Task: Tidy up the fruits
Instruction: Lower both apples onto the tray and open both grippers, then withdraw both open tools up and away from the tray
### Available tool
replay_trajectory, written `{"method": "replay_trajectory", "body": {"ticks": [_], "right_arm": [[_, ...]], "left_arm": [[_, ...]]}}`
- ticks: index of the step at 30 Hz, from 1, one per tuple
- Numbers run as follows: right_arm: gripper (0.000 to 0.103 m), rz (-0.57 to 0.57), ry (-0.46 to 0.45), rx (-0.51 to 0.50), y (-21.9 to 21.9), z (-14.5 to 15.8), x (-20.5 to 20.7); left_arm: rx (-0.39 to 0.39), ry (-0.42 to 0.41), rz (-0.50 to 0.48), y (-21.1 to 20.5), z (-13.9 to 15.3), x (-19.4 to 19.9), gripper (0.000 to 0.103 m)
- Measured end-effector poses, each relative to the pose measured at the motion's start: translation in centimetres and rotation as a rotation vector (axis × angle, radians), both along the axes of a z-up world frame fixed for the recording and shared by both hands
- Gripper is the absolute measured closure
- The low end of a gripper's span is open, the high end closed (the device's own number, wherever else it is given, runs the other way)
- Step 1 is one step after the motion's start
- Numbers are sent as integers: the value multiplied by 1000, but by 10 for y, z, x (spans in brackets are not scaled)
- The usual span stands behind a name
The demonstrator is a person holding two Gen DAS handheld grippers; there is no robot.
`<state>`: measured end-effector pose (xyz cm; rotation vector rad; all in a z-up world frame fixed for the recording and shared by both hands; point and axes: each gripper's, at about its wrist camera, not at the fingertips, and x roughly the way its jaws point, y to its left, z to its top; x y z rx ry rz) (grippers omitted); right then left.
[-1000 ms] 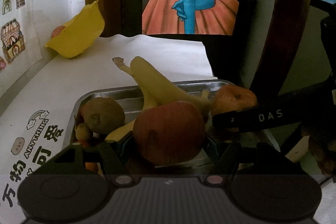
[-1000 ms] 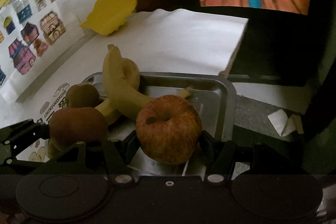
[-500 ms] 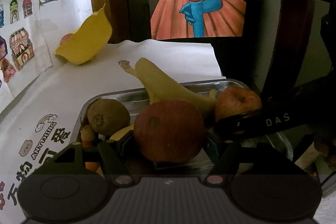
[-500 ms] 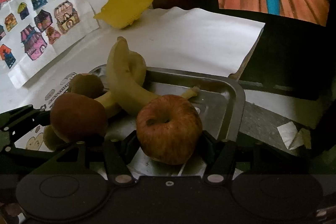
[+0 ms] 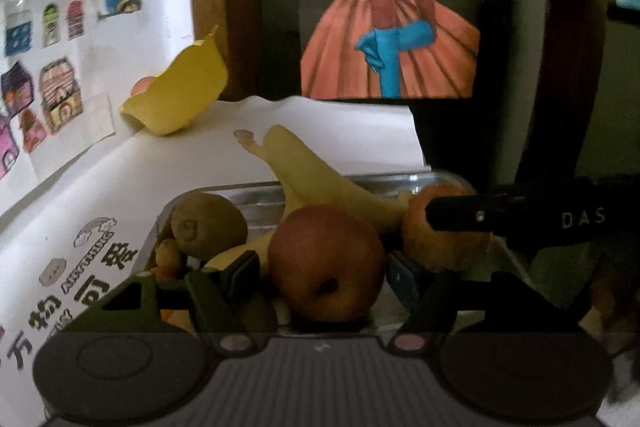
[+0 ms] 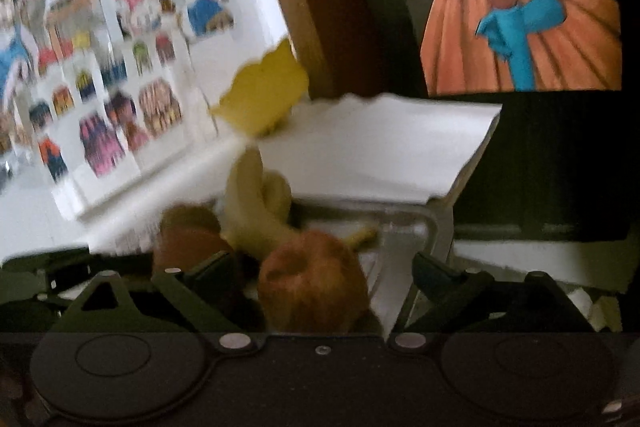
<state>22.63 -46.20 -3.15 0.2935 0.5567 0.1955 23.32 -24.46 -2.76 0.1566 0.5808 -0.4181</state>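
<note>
A metal tray (image 5: 260, 191) holds two bananas (image 5: 320, 179), a kiwi (image 5: 208, 223) and small orange fruits at its left end. A dark red apple (image 5: 326, 263) rests in the tray between the fingers of my left gripper (image 5: 324, 271), which is open, with a sliver of banana showing beside the left pad. A second, orange-red apple (image 6: 314, 287) lies in the tray's right end (image 6: 436, 227) between the widely spread fingers of my open right gripper (image 6: 320, 267). One right finger (image 5: 500, 219) crosses in front of that apple (image 5: 440, 247).
A yellow paper bowl (image 5: 180, 95) sits at the back left of the white-covered table, with something orange behind it. Picture sheets line the left wall. The table's right edge (image 5: 416, 155) drops off just beyond the tray. Dark wooden frames stand behind.
Both grippers let go of their apples, which now rest in the tray. The right fingers spread wide. The left apple rolled so its hollow faces me. Both views tilted upward.
</note>
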Motion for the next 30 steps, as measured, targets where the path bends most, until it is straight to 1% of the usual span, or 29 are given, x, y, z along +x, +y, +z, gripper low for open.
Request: {"method": "replay_trajectory", "body": {"ticks": [2,5,7,12,15,17,21,25,27,30], "right_arm": [[5,-21,-32,13,-3,1,-1],[2,-66,-85,17,-4,4,-1],[2,-99,-117,18,-4,4,1],[2,-117,-156,55,-1,-2,7],[2,-120,-189,71,1,-7,11],[2,-143,-223,89,3,-11,10],[1,-197,-313,124,9,-13,2],[1,-227,-418,129,13,-10,-12],[1,-225,-467,137,16,-6,-16],[1,-192,-540,126,21,0,-23]], "left_arm": [[-14,2,17,3,1,-2,27],[-35,-10,26,9,4,-7,25],[-52,-15,35,13,5,-11,22],[-109,-18,73,26,9,-17,16],[-152,-43,95,37,12,-20,13],[-181,-68,119,47,13,-21,11],[-222,-91,172,70,12,-18,11],[-263,-106,222,98,12,-18,9],[-274,-109,250,110,11,-20,9],[-284,-132,271,121,8,-27,8]]}}
